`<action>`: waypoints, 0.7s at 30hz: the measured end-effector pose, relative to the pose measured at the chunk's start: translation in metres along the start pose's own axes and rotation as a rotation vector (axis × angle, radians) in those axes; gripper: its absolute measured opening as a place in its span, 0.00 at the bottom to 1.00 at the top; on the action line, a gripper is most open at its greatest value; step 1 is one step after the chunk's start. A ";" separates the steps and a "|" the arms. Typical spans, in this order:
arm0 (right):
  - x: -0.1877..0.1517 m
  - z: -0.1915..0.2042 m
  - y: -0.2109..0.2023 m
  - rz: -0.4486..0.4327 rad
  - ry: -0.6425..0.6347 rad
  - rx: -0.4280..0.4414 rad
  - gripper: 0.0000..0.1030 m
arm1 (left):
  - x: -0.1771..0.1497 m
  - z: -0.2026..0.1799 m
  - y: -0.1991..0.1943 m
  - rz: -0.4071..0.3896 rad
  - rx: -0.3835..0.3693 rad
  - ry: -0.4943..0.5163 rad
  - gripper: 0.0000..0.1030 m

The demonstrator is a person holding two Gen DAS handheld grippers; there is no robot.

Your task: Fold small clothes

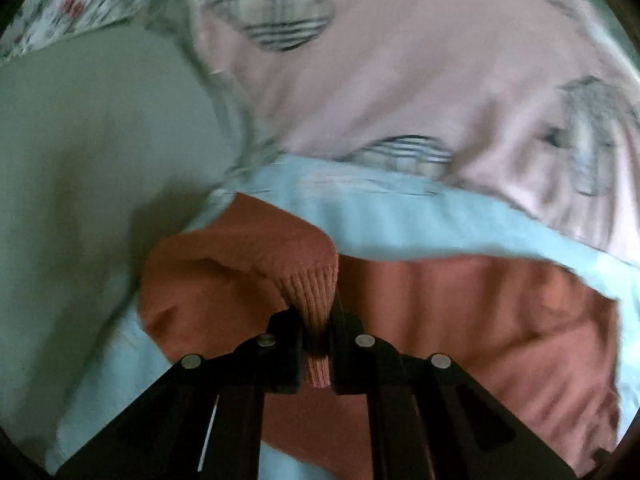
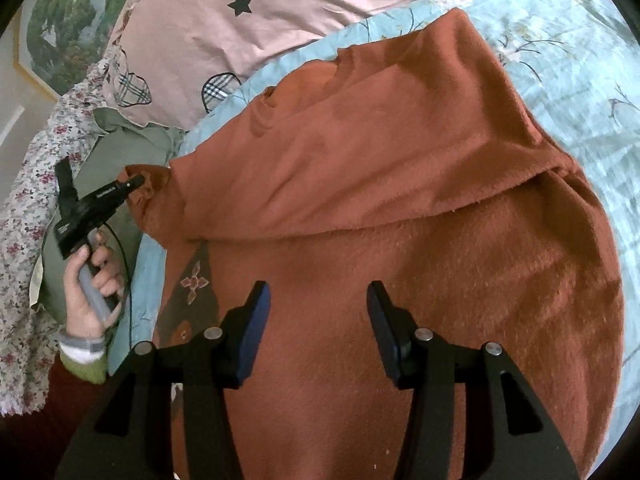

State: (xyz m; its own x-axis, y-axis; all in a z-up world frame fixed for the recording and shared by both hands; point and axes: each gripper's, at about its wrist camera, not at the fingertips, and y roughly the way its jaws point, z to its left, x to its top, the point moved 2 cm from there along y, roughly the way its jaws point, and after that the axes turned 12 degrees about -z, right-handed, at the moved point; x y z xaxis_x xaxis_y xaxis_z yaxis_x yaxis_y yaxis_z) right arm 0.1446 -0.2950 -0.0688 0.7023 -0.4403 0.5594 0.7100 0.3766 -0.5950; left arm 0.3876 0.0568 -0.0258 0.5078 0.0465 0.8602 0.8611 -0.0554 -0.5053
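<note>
A rust-orange knit sweater [image 2: 400, 208] lies spread on a light blue floral quilt [image 2: 580, 92], with its right side folded over the body. My left gripper [image 1: 318, 320] is shut on the ribbed sleeve cuff [image 1: 312, 292] and holds it lifted off the quilt. It also shows in the right wrist view [image 2: 136, 182], at the sweater's left edge, pinching the sleeve end. My right gripper [image 2: 318, 304] is open and empty, hovering just above the sweater's lower body.
A pink pillow [image 2: 240, 12] with plaid heart prints lies behind the quilt. A grey-green pillow [image 2: 116, 152] and a floral sheet [image 2: 24, 208] lie at the left. A framed picture [image 2: 56, 32] hangs at the far left.
</note>
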 end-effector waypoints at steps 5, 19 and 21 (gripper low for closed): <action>0.001 -0.015 -0.020 -0.034 0.030 -0.028 0.50 | -0.021 -0.092 -0.055 0.001 -0.219 0.053 0.07; 0.008 -0.049 -0.047 -0.070 0.099 -0.072 0.50 | -0.116 -0.305 -0.044 0.197 -0.541 0.191 0.11; 0.010 -0.049 -0.046 -0.073 0.100 -0.072 0.50 | -0.128 -0.311 -0.038 0.219 -0.558 0.209 0.23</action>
State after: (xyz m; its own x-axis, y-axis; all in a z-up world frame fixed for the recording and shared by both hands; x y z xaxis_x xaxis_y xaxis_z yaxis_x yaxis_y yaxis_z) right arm 0.1165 -0.3569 -0.0641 0.6373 -0.5452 0.5446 0.7514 0.2829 -0.5962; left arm 0.2825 -0.2574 -0.0956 0.6068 -0.2169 0.7647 0.5673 -0.5557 -0.6077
